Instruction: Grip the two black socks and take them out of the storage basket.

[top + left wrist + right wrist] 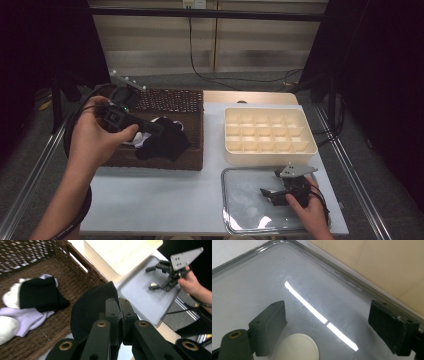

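Observation:
A black sock [91,307] is pinched between the jaws of my left gripper [119,305], which is shut on it. In the high view my left gripper [158,128] holds that black sock [169,144] over the brown wicker basket [195,107]. My right gripper [270,183] hovers low over the clear plastic tray [240,200] at the front right, jaws wide apart. In its own view the right gripper [328,308] is open over the tray floor [262,285]. A small round white thing [298,348] shows low between the jaws.
More socks lie in the basket [82,272]: another black sock [37,295], a white one [10,298] and a lavender one [32,317]. A cream box [270,156] of several compartments stands behind the tray. The table's right and front edges are close to the tray.

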The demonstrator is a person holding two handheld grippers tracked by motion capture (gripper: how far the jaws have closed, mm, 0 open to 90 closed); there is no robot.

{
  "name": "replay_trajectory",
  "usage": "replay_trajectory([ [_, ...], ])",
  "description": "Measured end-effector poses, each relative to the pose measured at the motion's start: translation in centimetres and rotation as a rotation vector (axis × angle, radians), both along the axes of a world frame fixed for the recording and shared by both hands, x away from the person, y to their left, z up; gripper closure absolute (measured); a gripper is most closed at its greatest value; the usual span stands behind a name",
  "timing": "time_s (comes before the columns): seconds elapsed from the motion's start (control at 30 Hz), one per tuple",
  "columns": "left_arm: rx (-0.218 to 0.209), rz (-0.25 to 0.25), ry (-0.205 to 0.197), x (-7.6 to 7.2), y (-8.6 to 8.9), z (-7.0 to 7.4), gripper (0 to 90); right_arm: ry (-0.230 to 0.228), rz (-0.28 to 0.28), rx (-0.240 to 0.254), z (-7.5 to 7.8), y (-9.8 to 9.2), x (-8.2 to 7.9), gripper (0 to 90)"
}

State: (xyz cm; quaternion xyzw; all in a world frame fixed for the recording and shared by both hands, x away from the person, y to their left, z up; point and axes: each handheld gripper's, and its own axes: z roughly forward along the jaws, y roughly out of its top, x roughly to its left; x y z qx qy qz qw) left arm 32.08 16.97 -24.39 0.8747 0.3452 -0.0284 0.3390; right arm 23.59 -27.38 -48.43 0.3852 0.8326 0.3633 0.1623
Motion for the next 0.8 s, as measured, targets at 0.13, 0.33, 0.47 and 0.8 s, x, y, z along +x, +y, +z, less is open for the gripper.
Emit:
replay_trajectory([
  [0.13, -0.009, -0.008, 0.025, -0.4, -0.2, -1.7, 87.2, 0.000, 0.000, 0.000, 0.0, 0.0, 0.0, 14.1],
  [0.33, 0.008, -0.025, 0.053, -0.6, -0.7, -4.7, 87.0, 0.000, 0.000, 0.000, 0.0, 0.0, 0.0, 14.1],
  [0.47, -0.001, -0.030, 0.070, -0.4, -0.8, -5.6, 84.4, -0.001, 0.000, 0.000, 0.0, 0.0, 0.0, 14.1],
  [0.8, 0.012, -0.029, 0.015, -0.5, -1.0, -2.7, 90.0, -0.001, -0.001, 0.000, 0.0, 0.0, 0.0, 14.1],
])
